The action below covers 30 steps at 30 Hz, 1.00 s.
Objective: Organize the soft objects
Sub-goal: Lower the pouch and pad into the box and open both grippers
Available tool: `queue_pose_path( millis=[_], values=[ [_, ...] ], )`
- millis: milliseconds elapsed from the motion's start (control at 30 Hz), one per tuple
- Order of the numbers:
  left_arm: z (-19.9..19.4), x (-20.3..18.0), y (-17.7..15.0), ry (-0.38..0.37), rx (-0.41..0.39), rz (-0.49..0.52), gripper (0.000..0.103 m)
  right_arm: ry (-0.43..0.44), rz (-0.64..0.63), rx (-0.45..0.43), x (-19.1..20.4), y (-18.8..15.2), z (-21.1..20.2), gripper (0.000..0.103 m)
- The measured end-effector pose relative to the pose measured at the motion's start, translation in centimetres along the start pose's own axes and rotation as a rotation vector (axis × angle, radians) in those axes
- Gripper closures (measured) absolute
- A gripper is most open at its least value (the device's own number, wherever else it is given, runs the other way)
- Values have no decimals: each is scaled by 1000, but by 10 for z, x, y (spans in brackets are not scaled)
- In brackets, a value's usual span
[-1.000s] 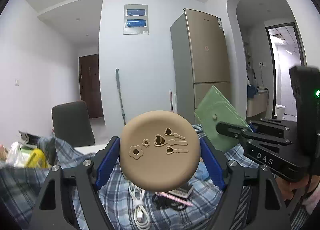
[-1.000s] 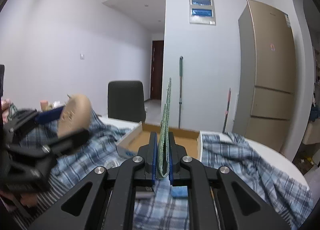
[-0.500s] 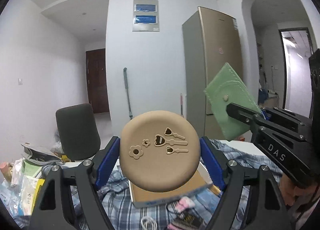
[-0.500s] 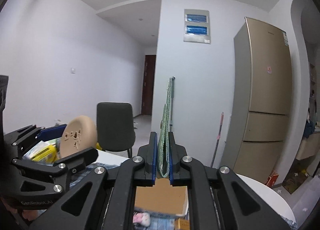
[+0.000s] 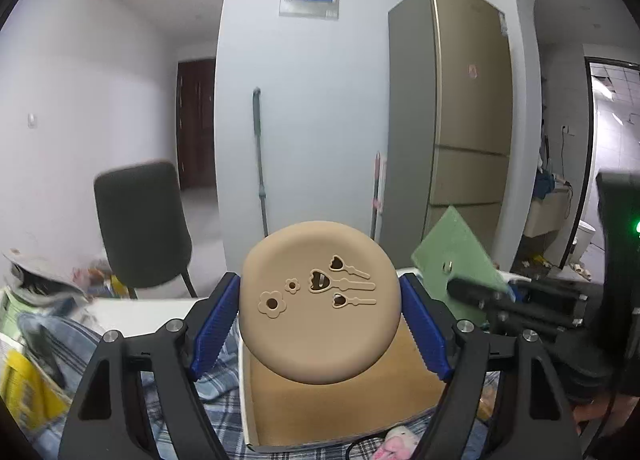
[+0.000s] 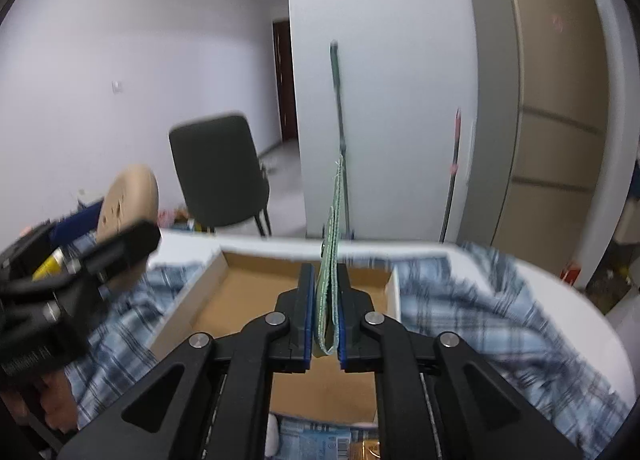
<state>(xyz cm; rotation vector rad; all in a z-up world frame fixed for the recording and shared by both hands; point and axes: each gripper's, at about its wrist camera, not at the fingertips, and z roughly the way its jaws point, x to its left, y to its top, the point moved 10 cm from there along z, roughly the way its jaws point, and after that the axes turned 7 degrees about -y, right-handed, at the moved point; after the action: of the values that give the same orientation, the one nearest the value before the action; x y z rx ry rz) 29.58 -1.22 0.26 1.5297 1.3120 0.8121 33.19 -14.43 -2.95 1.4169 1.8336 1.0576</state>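
Observation:
My left gripper (image 5: 320, 300) is shut on a round tan soft pad (image 5: 320, 304) with flower and heart cut-outs, held upright above the near end of an open cardboard box (image 5: 344, 400). My right gripper (image 6: 324, 300) is shut on a thin green felt pouch (image 6: 332, 244), seen edge-on, over the same cardboard box (image 6: 256, 292). In the left wrist view the green pouch (image 5: 460, 264) shows at the right in the other gripper's fingers. In the right wrist view the tan pad (image 6: 128, 204) sits at the left.
The box lies on a blue plaid cloth (image 6: 472, 300) over a white table (image 5: 144, 308). A dark chair (image 5: 140, 224) stands behind it, a fridge (image 5: 452, 120) and mop (image 5: 260, 156) by the wall. Clutter (image 5: 24, 340) piles at left; a pink soft item (image 5: 400, 444) lies near the box.
Both grippers have swung across the table with their loads and now hang over the open box, tilted lower than half a second ago. Grips are unchanged.

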Motion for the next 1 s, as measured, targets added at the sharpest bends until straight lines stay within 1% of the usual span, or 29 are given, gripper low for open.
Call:
queue_pose_path(
  millis=[67,133,167,200,267,367,467,533,567,600,633,700,767,800,967,1000],
  values=[
    [13,7,-9,8,27,-10,22,29,1,54,1,-14,16,95],
    [26,15,-20,30,68,-19,22,93,22,144,6,-29,33,95],
    [31,19,-25,41,84,-21,22,115,46,177,5,-34,40,95],
    [35,22,-29,46,91,-24,22,131,65,192,6,-38,44,95],
    [44,26,-38,50,128,-28,22,174,75,216,12,-45,49,95],
    [57,31,-49,34,180,-53,22,200,64,227,20,-52,51,95],
    [62,39,-55,31,202,-81,21,232,79,243,26,-56,53,95],
    [56,40,-58,39,198,-91,18,225,76,255,26,-60,56,94],
    [54,42,-58,39,191,-97,18,210,66,260,26,-61,56,92],
    [51,42,-58,41,182,-99,17,191,57,264,25,-63,57,85],
    [49,42,-57,48,174,-97,13,180,54,262,23,-63,57,80],
    [47,43,-56,56,165,-99,9,159,57,249,20,-61,57,55],
    [45,44,-53,54,151,-110,6,143,58,220,16,-57,53,53],
    [44,44,-52,56,144,-114,1,134,55,210,14,-54,51,53],
    [31,41,-39,62,101,-103,0,83,44,162,4,-41,43,53],
    [27,40,-35,60,88,-98,0,68,37,148,2,-37,40,50]
  ],
)
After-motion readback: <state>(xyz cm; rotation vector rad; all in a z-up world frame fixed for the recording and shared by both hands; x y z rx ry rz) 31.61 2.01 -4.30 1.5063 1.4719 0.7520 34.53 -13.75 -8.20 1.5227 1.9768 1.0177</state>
